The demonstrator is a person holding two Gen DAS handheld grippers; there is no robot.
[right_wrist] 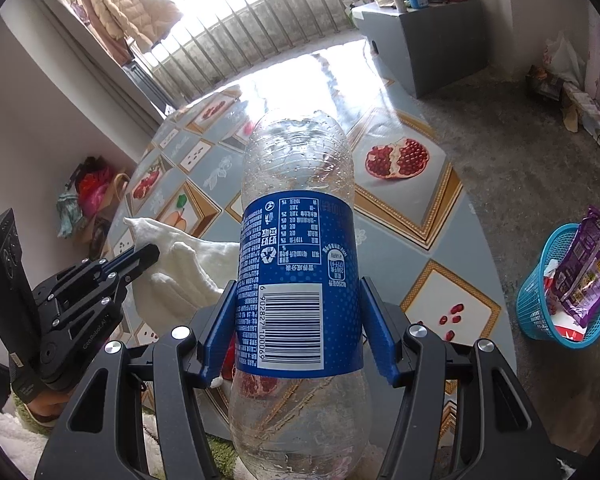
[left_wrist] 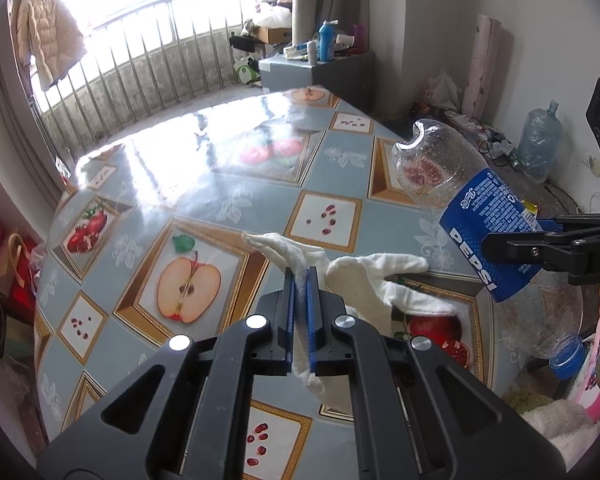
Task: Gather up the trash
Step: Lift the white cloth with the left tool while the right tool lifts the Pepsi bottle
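Two grippers are loaded. Through the left wrist view, your left gripper (left_wrist: 300, 280) pinches a white cloth (left_wrist: 364, 280) above the fruit-patterned table (left_wrist: 148, 184). Through the right wrist view, your right gripper (right_wrist: 300, 320) clamps the empty Pepsi bottle (right_wrist: 298, 280) by its blue label, cap toward you; a blue basket (right_wrist: 540, 304) of wrappers sits on the floor.

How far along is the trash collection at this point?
Done: the blue basket on the floor already holds wrappers. In hand: the right gripper has its jaws clamped on the empty Pepsi bottle, and the left gripper pinches the white cloth, both lifted above the table. Left: neither item has reached the basket yet.
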